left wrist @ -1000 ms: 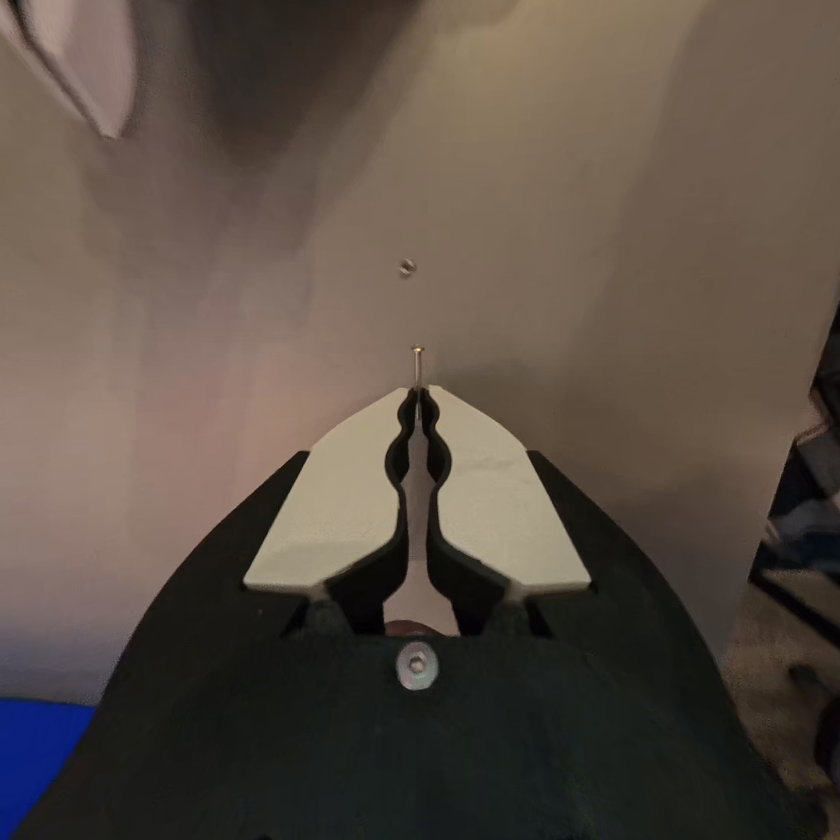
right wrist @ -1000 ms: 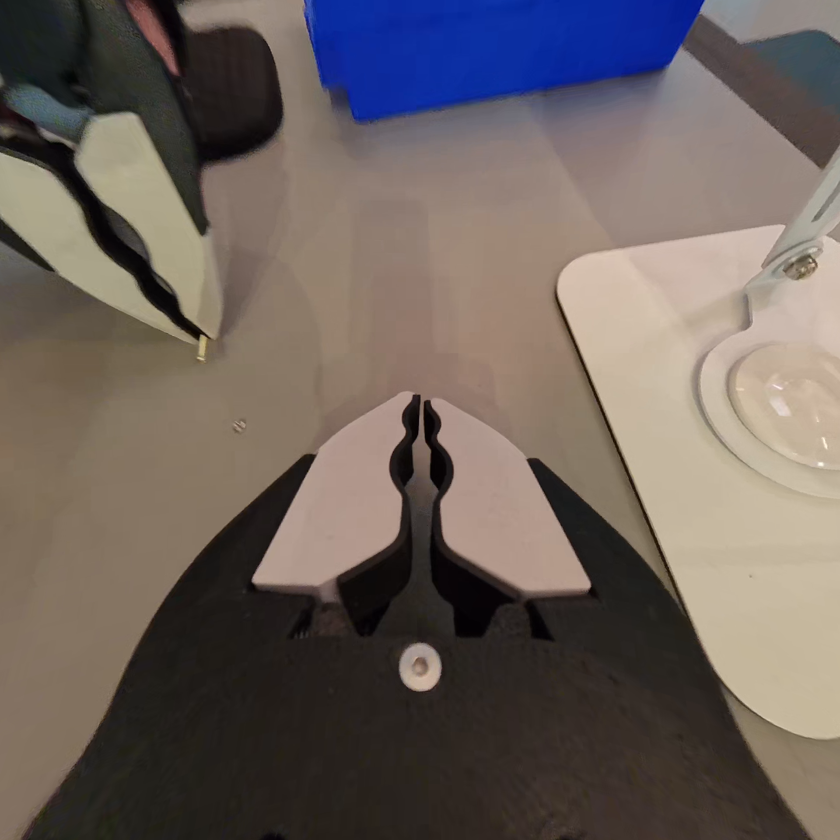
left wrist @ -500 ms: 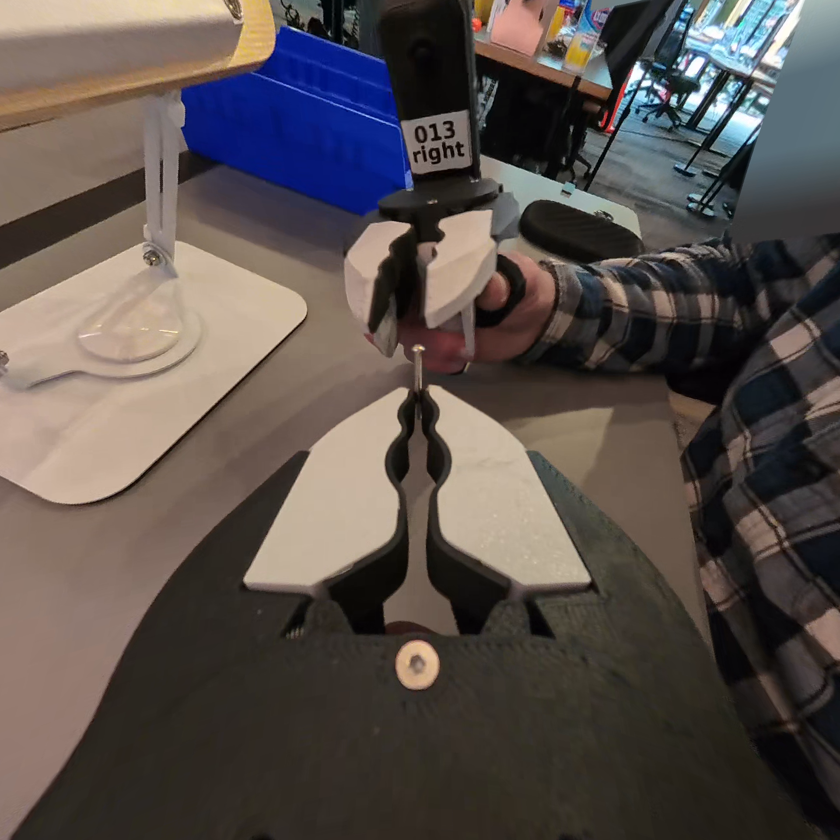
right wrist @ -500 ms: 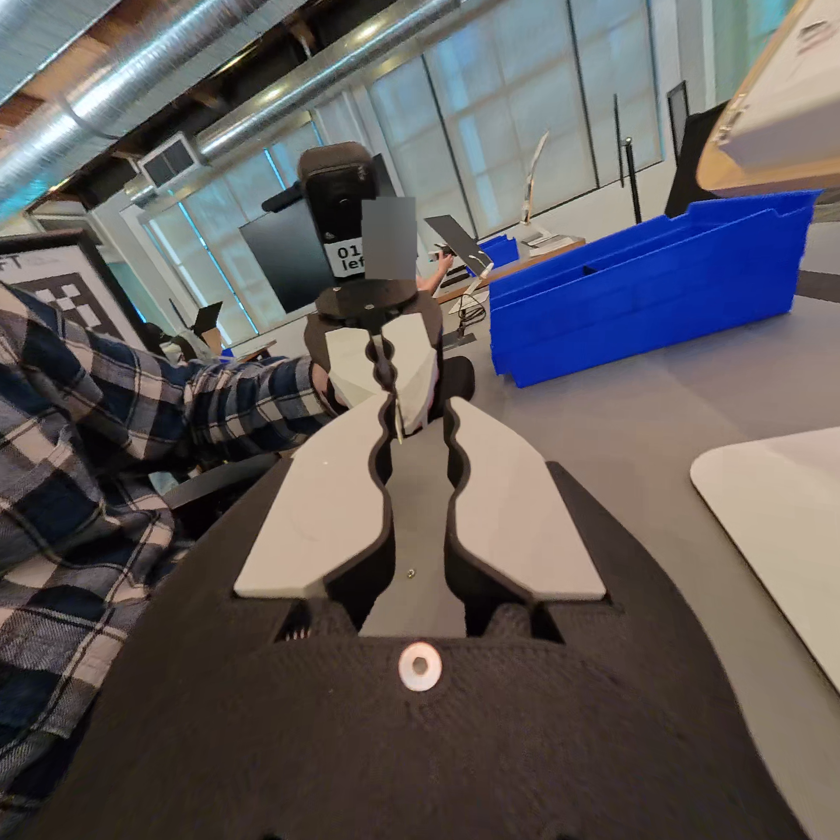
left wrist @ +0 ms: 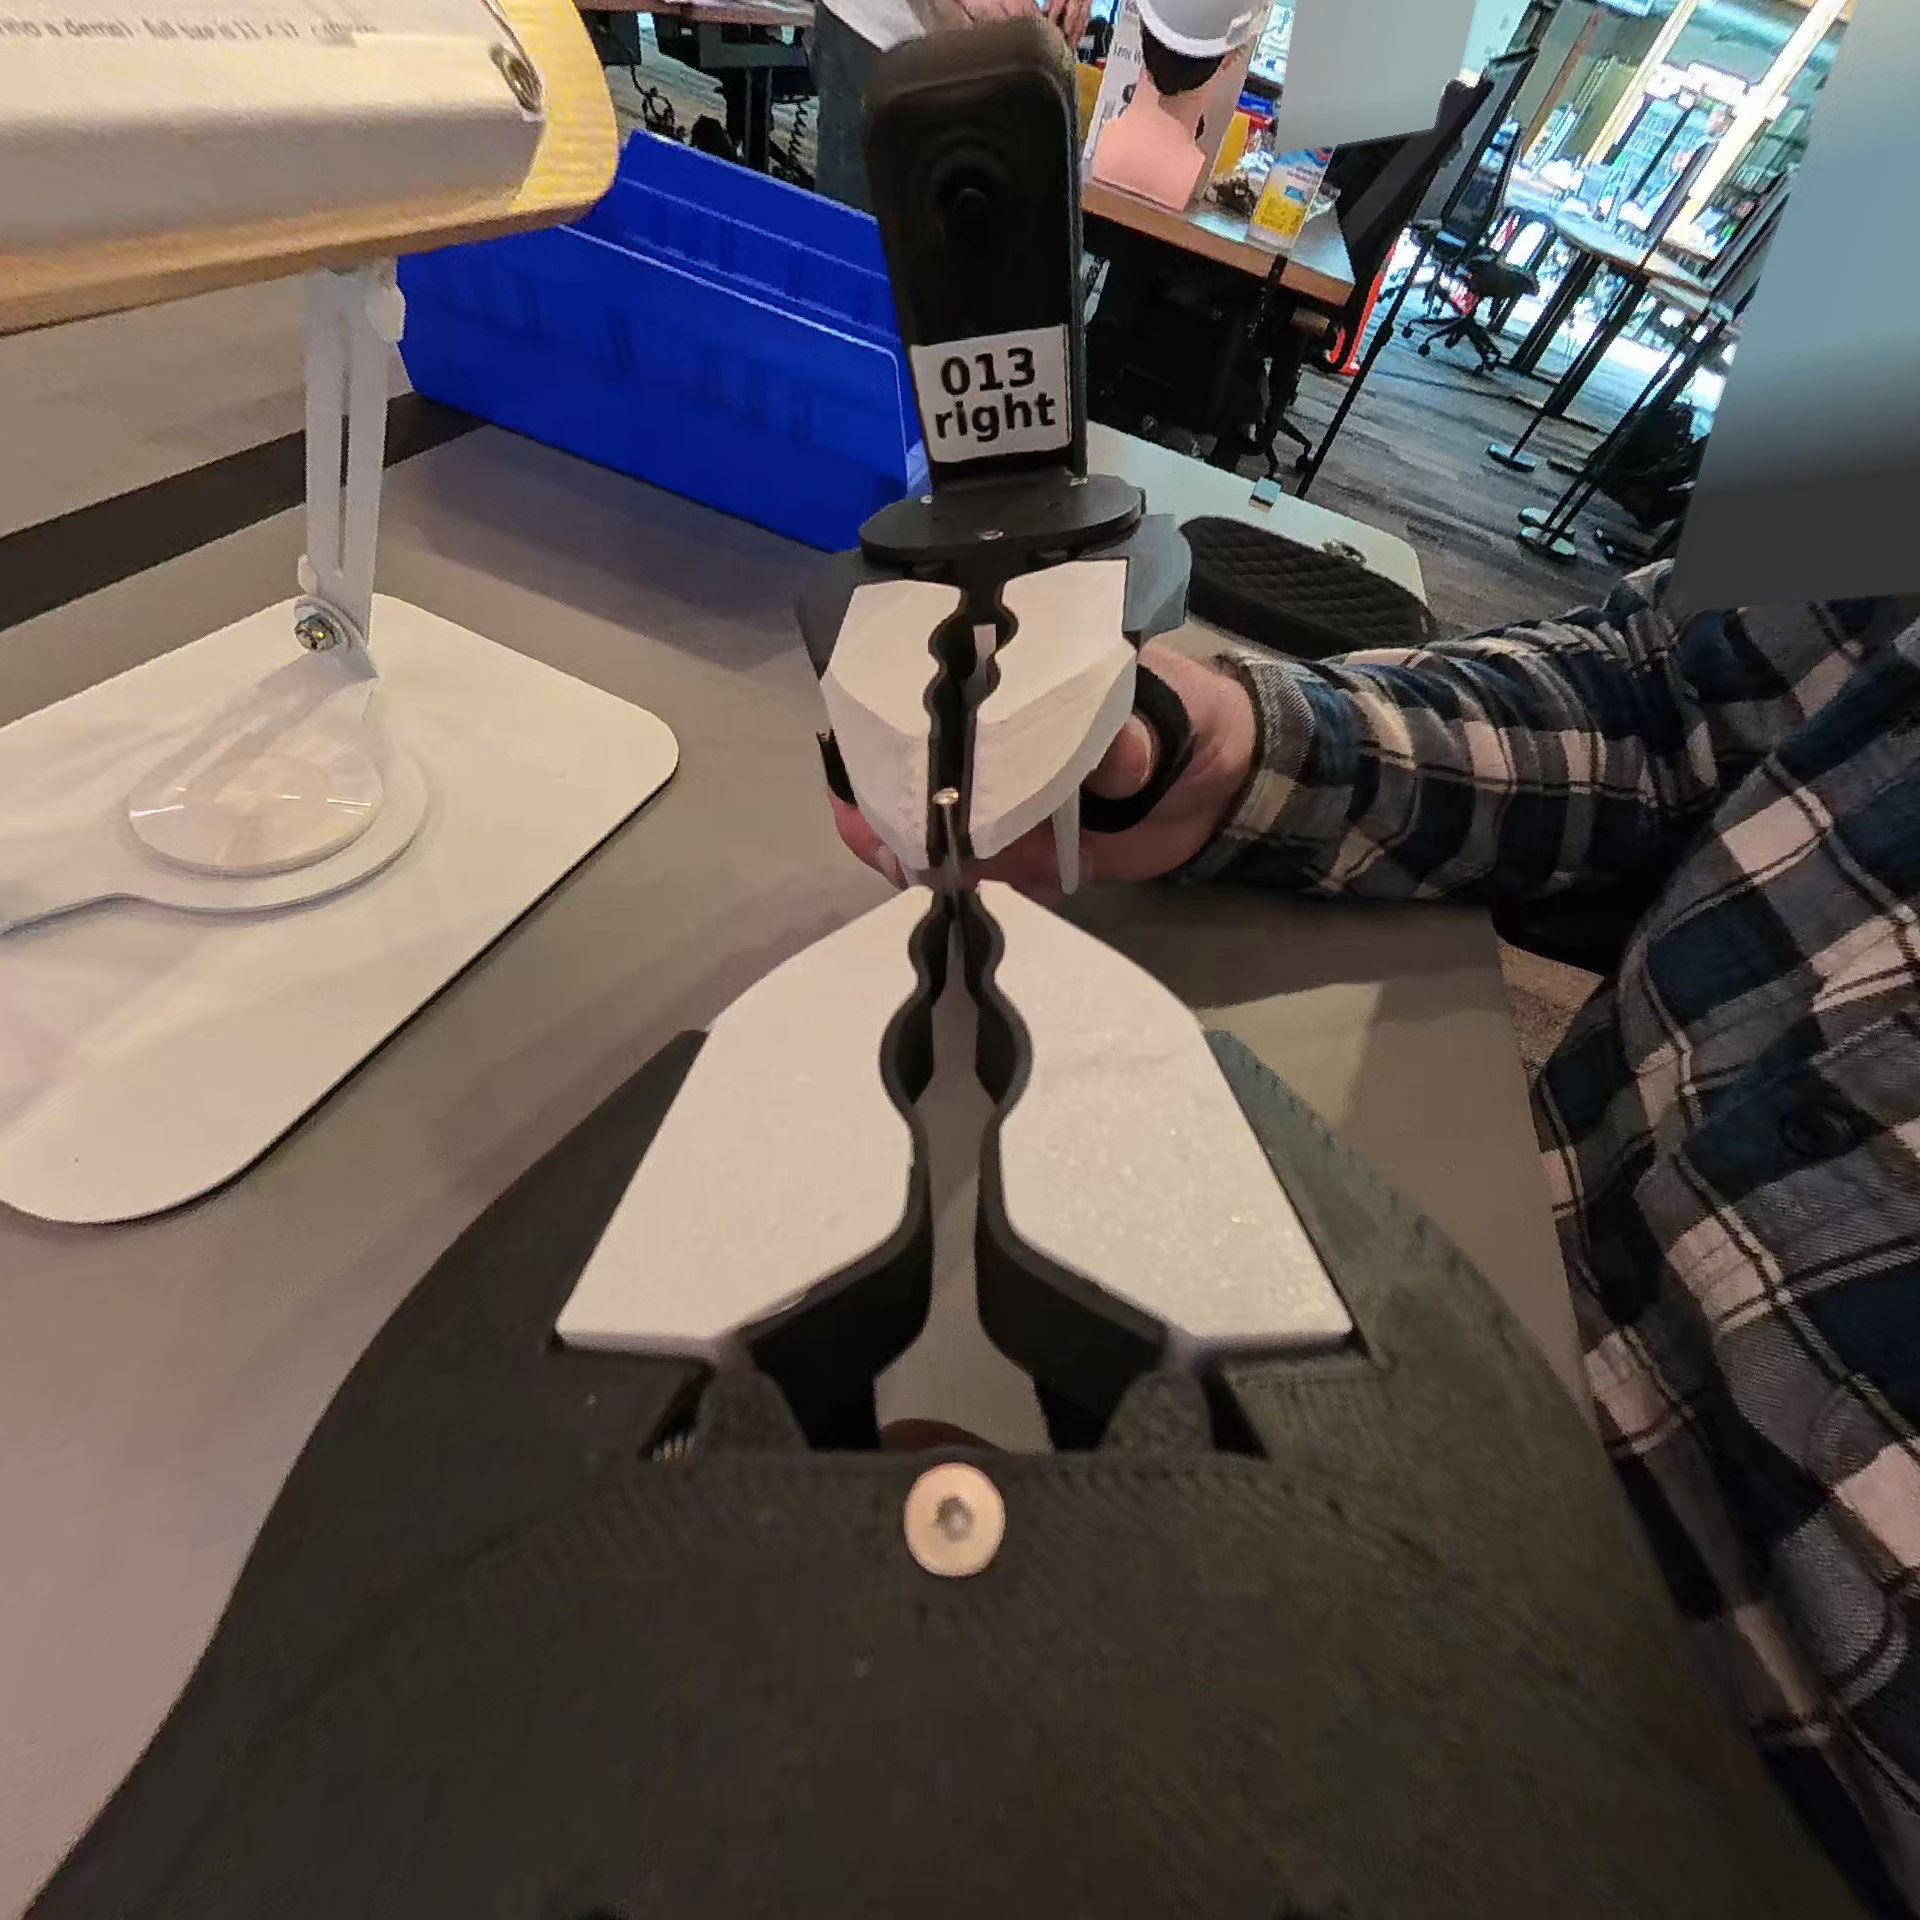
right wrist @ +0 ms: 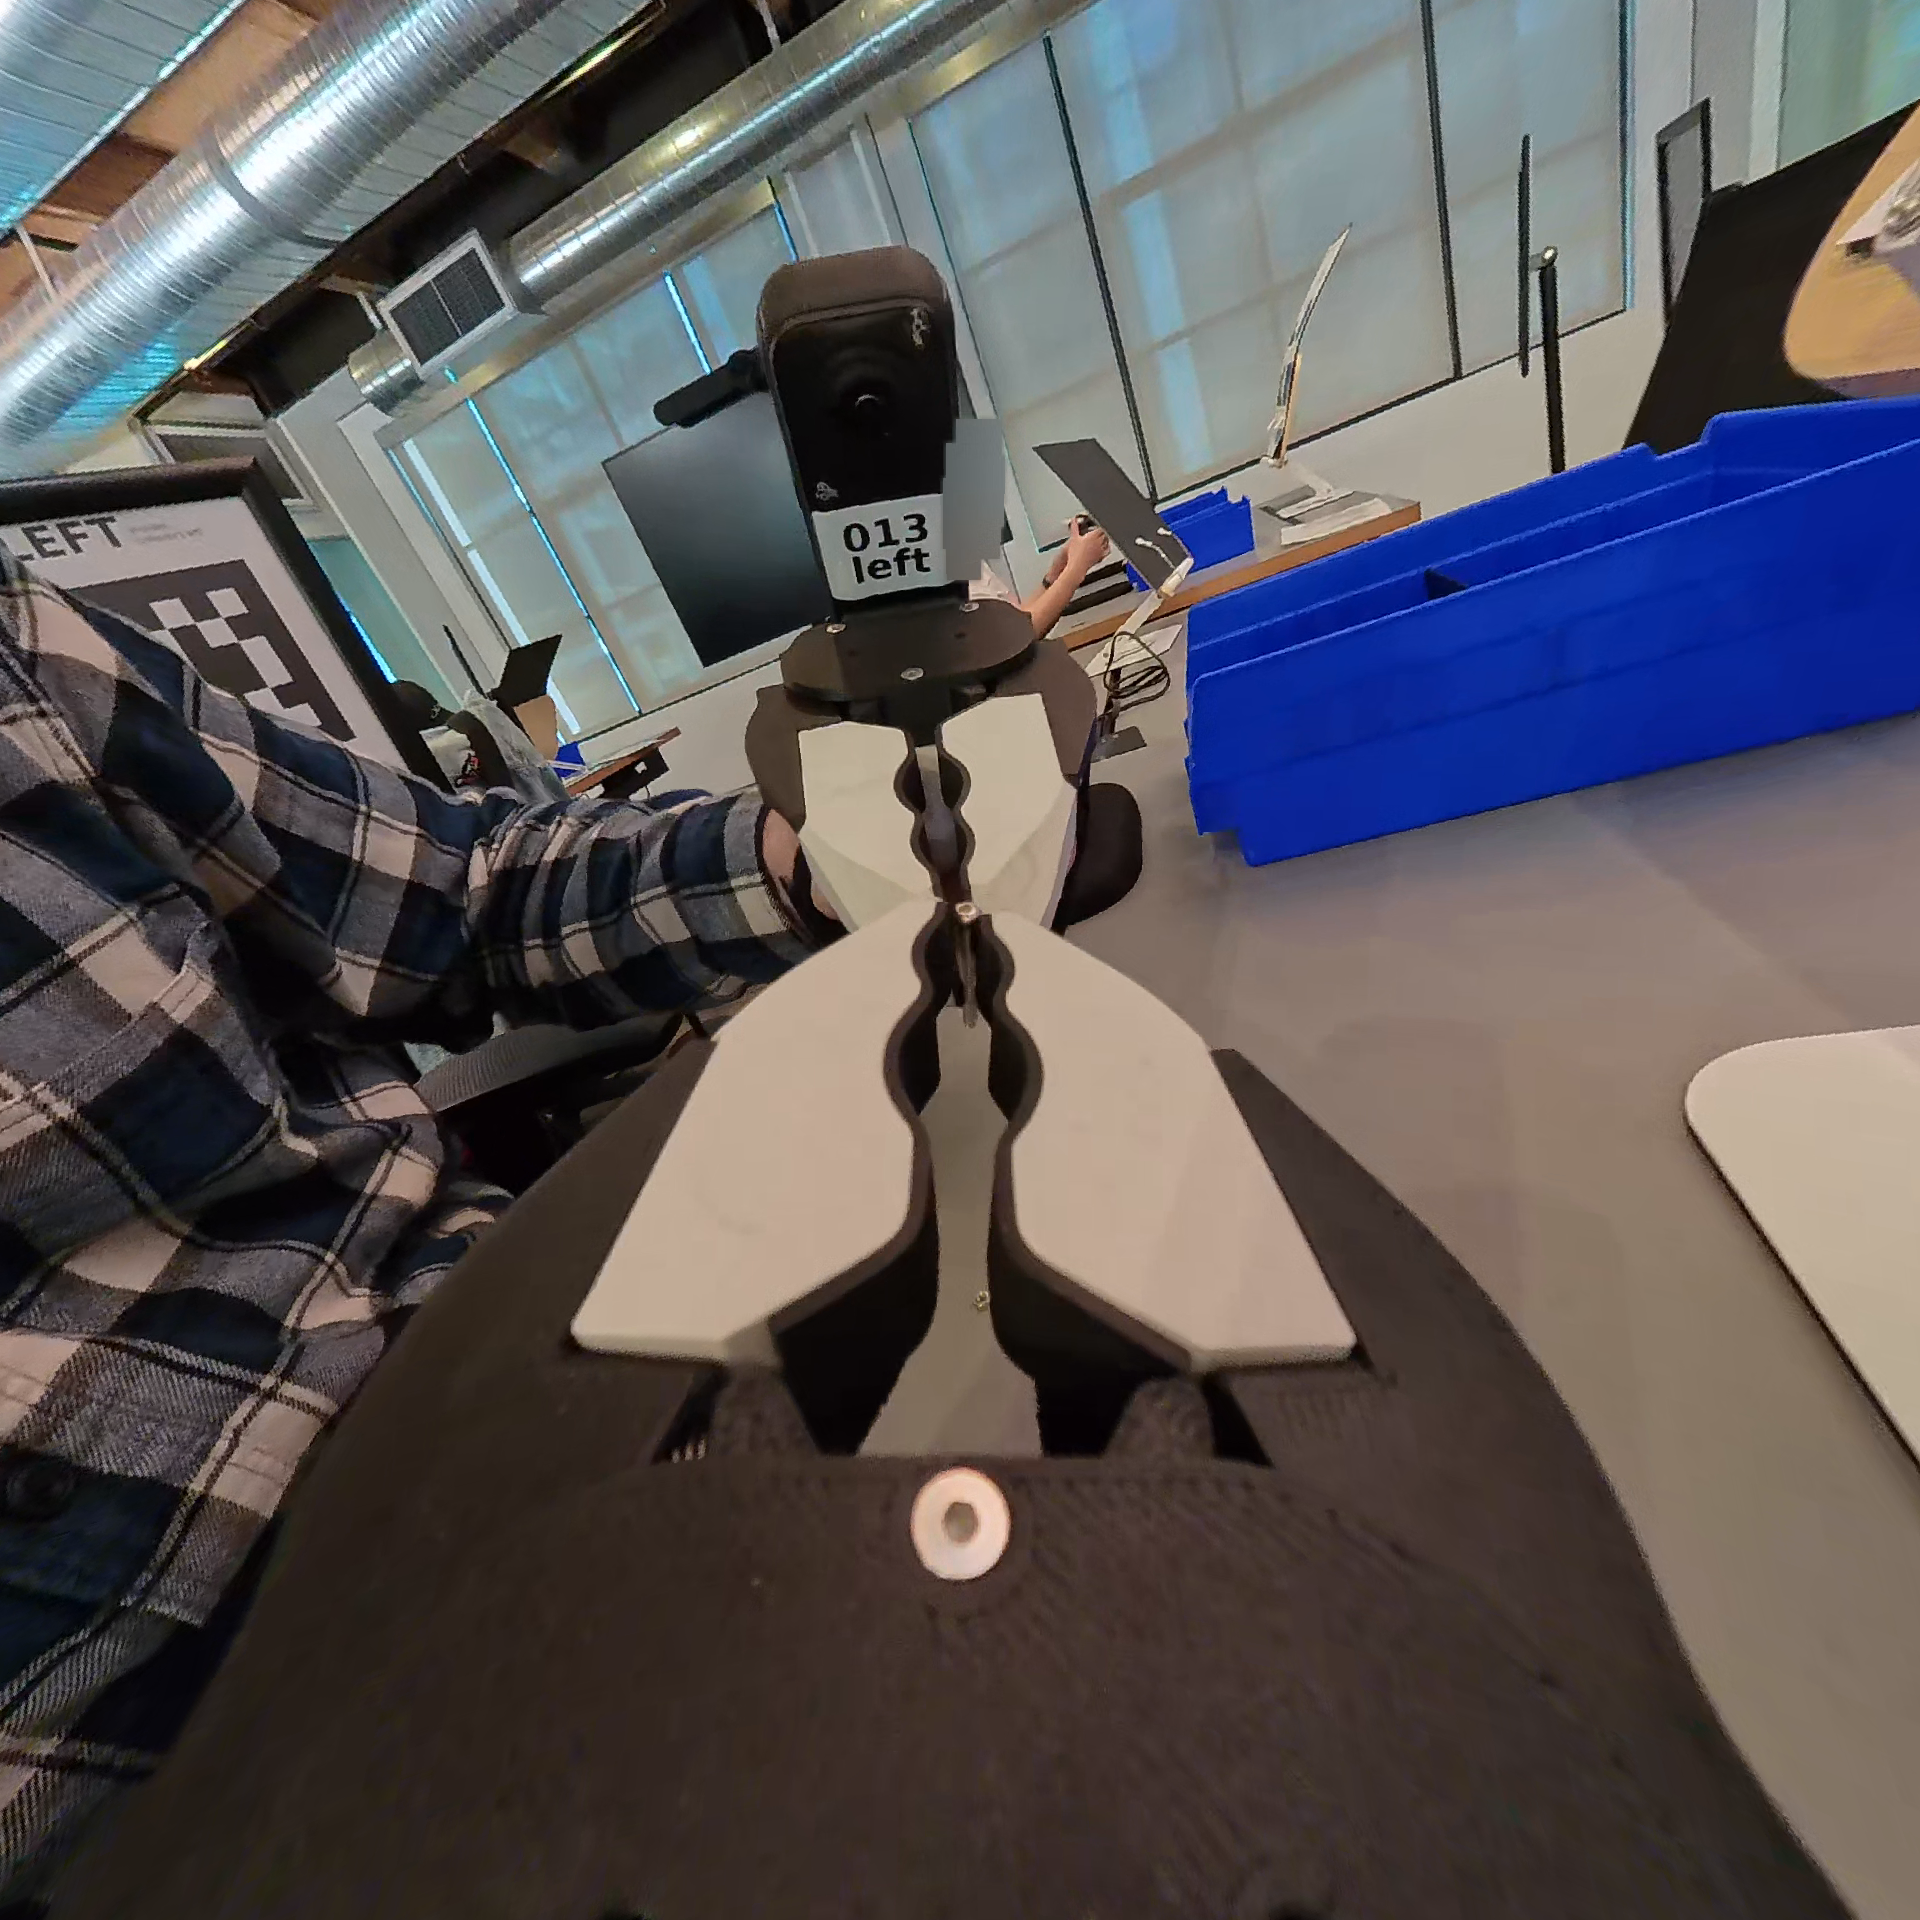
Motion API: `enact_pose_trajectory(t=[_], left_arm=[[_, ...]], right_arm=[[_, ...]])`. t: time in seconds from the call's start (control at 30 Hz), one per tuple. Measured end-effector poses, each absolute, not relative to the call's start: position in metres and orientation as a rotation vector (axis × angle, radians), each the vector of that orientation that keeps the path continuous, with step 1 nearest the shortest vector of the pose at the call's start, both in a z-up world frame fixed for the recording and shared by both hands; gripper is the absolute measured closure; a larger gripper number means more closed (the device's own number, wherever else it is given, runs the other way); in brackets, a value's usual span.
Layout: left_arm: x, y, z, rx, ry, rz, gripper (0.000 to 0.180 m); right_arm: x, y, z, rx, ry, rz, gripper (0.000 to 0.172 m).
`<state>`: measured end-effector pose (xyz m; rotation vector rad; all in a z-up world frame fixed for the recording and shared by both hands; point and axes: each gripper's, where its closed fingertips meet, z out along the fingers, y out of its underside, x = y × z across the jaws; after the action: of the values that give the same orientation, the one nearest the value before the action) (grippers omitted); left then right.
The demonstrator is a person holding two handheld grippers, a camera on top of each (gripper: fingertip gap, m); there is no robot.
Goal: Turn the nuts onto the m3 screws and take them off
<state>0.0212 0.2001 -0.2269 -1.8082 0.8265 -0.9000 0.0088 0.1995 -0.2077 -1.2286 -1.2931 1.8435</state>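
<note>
We have both tools nose to nose above the grey surface point(left wrist: 623, 582), the left tool point(left wrist: 951, 902) pinching a thin screw point(left wrist: 945, 831) by its shank. The right tool point(right wrist: 961, 920) is closed on its head end. With so little metal gripped, any twist or uneven pull could flick the screw onto the surface.

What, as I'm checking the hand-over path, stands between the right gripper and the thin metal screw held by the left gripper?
Nothing visible does. The thin metal screw sticks out of the shut left gripper straight into the right gripper, its shaft lying between the nearly closed fingers.
</note>
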Motion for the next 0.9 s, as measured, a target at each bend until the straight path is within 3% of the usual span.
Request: enact_pose_trajectory(t=[0.03,0.13,0.3,0.43,0.6,0.83,0.9], left_arm=[[0.022,0.2,-0.225,-1.803,0.814,-0.923,0.178],[0.021,0.201,-0.228,-1.83,0.764,-0.96,0.153],[0.037,0.188,-0.218,-1.738,0.625,-1.277,0.147],[0.046,0.185,-0.209,-1.666,0.577,-1.433,0.155],[0.05,0.18,-0.209,-1.657,0.644,-1.468,0.18],[0.043,0.178,-0.213,-1.749,0.732,-1.385,0.179],[0.036,0.179,-0.221,-1.861,0.8,-1.289,0.179]], right_arm=[[0.01,0.201,-0.206,-1.225,-1.281,1.853,0.168],[0.016,0.208,-0.195,-1.191,-1.2,1.902,0.168],[0.027,0.205,-0.18,-1.078,-1.197,1.984,0.168],[0.029,0.193,-0.181,-1.035,-1.284,2.019,0.168],[0.029,0.186,-0.183,-1.018,-1.335,2.038,0.168],[0.027,0.184,-0.187,-1.041,-1.38,1.997,0.167],[0.026,0.185,-0.189,-1.062,-1.424,1.924,0.158]])
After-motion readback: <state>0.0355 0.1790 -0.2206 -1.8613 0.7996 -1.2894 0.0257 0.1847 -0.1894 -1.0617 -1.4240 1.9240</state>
